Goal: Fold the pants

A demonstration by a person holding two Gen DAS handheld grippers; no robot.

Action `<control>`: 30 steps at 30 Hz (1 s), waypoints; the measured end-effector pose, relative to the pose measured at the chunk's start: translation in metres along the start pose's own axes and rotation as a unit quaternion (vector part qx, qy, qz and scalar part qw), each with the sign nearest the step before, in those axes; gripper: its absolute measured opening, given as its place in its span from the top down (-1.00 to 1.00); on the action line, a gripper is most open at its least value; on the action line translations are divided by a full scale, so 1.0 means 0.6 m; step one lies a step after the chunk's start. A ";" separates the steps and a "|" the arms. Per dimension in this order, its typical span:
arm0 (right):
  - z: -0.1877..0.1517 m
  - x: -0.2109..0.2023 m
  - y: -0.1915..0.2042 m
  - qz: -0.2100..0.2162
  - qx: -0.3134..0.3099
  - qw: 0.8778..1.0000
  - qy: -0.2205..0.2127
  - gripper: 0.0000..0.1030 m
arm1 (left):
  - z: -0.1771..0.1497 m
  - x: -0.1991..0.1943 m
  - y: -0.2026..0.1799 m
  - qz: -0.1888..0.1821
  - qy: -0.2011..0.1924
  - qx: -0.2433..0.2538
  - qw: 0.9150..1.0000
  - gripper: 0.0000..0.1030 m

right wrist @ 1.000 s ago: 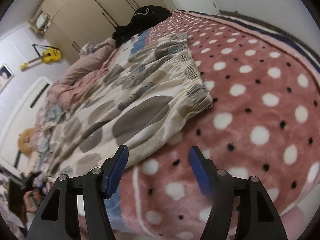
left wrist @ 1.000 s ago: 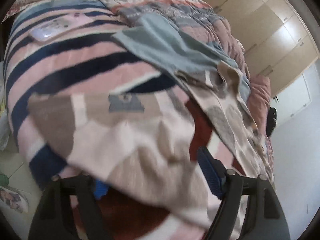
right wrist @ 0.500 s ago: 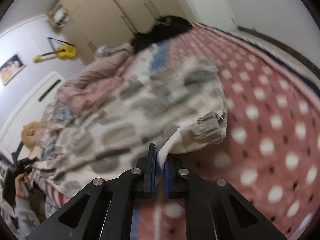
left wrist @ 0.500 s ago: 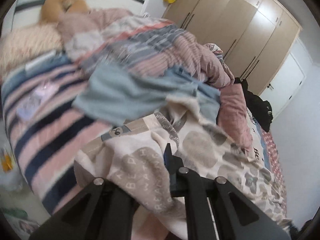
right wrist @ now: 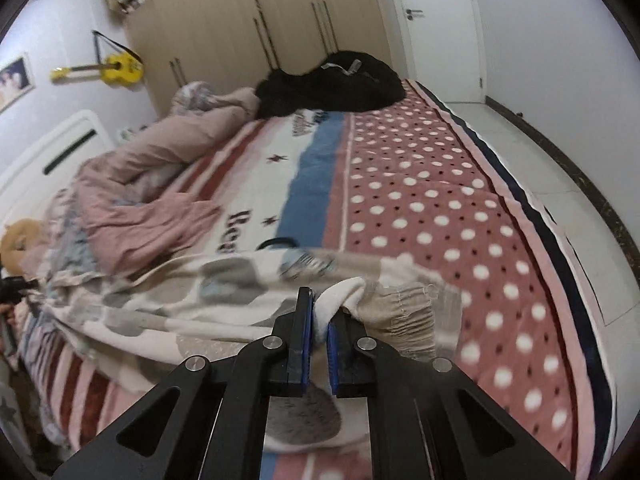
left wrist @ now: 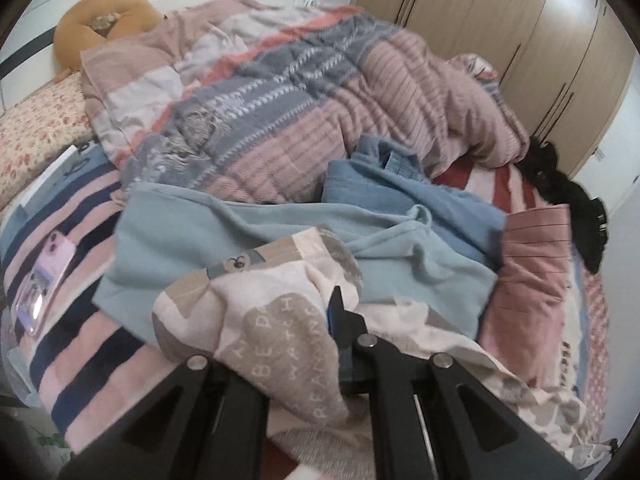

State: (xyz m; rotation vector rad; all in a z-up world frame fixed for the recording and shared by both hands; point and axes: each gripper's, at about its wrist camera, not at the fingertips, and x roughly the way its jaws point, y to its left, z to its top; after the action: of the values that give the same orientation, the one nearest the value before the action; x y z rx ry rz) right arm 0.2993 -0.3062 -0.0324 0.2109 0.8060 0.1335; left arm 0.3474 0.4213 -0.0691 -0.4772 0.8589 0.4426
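Pants [right wrist: 168, 304] gripped by both closed claws — left claw [left wrist: 332, 320], right claw [right wrist: 318, 328] — long axis spanning between them across the bed [right wrist: 440, 200].

- I see the cream patterned fleece pants [left wrist: 280, 332] draped over my left tongs [left wrist: 332, 316], before the pale blue folded garment [left wrist: 240, 236].
- Lilac-cased phone [left wrist: 42, 280] lies left on the bed [left wrist: 72, 344].
- Crumpled pink-and-grey striped duvet [left wrist: 304, 100] lies behind.

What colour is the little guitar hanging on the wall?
The small toy guitar hanging on the wall is bright yellow. It shows best in the right wrist view.
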 end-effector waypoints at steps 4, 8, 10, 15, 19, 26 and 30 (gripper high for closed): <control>0.034 0.072 -0.004 -0.014 0.008 1.000 0.027 0.97 | 0.011 0.061 -0.017 0.030 0.031 0.001 0.999 0.82; 0.041 0.142 0.000 -0.038 -0.002 0.997 0.065 0.94 | 0.020 0.067 -0.021 0.055 0.014 0.011 0.998 -0.07; 0.039 0.167 -0.006 -0.046 0.000 0.996 0.078 0.75 | 0.020 0.053 -0.022 0.056 -0.001 0.027 0.998 -0.26; 0.031 0.152 -0.020 -0.016 0.025 0.997 0.069 -0.07 | 0.029 -0.002 0.005 0.084 -0.038 0.045 0.995 -0.61; 0.014 0.090 -0.007 0.019 0.017 0.998 0.057 -0.09 | -0.001 -0.047 0.022 0.018 -0.016 0.056 0.998 -0.61; -0.076 0.015 0.053 0.084 -0.017 0.994 0.066 -0.17 | -0.119 -0.038 0.015 -0.110 0.060 0.061 0.990 -0.61; -0.129 0.010 0.065 0.103 -0.008 0.991 0.081 -0.17 | -0.153 -0.027 0.006 -0.134 0.047 0.058 0.988 -0.61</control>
State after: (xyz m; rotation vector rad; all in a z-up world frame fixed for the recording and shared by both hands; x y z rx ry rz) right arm 0.2460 -0.2568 -0.0796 0.2701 0.9443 0.3558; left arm 0.2802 0.3696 -0.1084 -0.5007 0.8916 0.1219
